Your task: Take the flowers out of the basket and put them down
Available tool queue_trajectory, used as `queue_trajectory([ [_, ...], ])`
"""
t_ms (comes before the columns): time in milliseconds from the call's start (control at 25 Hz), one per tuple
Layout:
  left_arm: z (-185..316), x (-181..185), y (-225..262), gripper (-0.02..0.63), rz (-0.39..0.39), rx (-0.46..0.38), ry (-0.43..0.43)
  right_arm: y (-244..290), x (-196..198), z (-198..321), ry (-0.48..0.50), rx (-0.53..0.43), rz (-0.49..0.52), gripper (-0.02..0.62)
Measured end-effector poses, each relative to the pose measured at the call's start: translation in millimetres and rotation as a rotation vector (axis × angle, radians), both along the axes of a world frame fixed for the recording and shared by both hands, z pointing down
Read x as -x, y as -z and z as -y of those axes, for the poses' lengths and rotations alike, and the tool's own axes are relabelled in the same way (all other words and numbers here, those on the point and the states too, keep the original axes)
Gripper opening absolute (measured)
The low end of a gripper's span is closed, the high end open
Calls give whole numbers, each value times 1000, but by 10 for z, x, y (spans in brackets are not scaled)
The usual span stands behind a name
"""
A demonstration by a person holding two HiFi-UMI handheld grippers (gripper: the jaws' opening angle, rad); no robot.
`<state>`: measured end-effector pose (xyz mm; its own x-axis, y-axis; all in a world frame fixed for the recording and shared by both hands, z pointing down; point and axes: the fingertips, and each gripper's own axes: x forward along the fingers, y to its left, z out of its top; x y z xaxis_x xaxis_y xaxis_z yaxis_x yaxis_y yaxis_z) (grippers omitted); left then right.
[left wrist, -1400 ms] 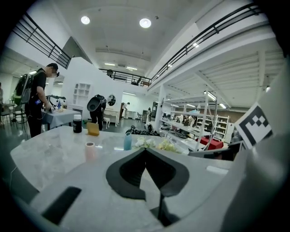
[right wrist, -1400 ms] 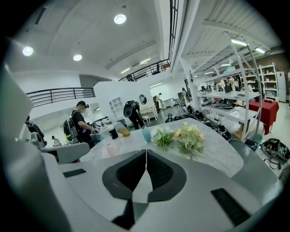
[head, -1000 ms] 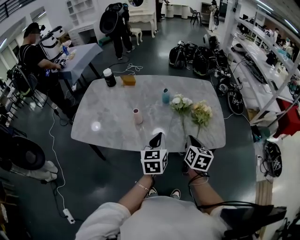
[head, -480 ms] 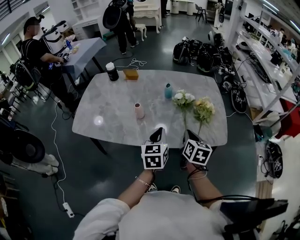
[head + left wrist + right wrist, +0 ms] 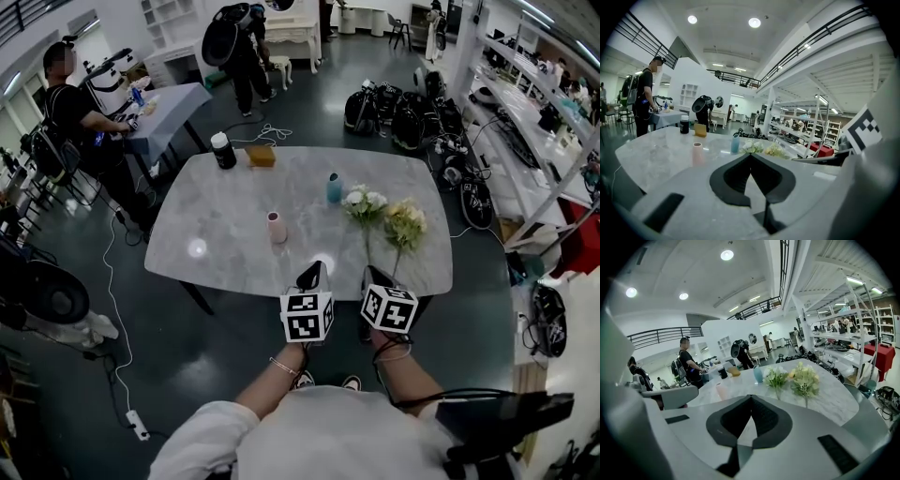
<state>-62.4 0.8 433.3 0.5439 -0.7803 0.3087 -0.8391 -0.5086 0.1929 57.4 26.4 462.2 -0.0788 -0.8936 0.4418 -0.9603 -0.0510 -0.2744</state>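
Observation:
Two bunches of flowers lie flat on the marble table (image 5: 225, 225), stems pointing toward the front edge: a white bunch (image 5: 362, 202) and a pale yellow bunch (image 5: 404, 222). No basket shows in any view. My left gripper (image 5: 311, 273) hovers at the table's front edge, shut and empty. My right gripper (image 5: 372, 275) is beside it, just short of the stems, also shut and empty. The left gripper view has the white bunch (image 5: 751, 147) and yellow bunch (image 5: 776, 150) beyond its closed jaws. The right gripper view shows the white bunch (image 5: 776, 377) and yellow bunch (image 5: 805, 377) ahead.
A pink cup (image 5: 276, 228) stands mid-table and a blue vase (image 5: 334, 188) is behind the flowers. A black jar (image 5: 221, 151) and a yellow box (image 5: 260, 156) are at the far edge. A person (image 5: 75, 112) works at a side table at the back left; bags and shelving line the right.
Both grippers stay by the front edge of the table, and the flowers have not moved. Only the head view has shifted slightly.

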Motion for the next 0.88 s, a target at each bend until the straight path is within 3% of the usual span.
queue_trajectory([
  [880,-12,-4,-66,9,6,16,8,-28,-23,-1,17,20,-19,6],
])
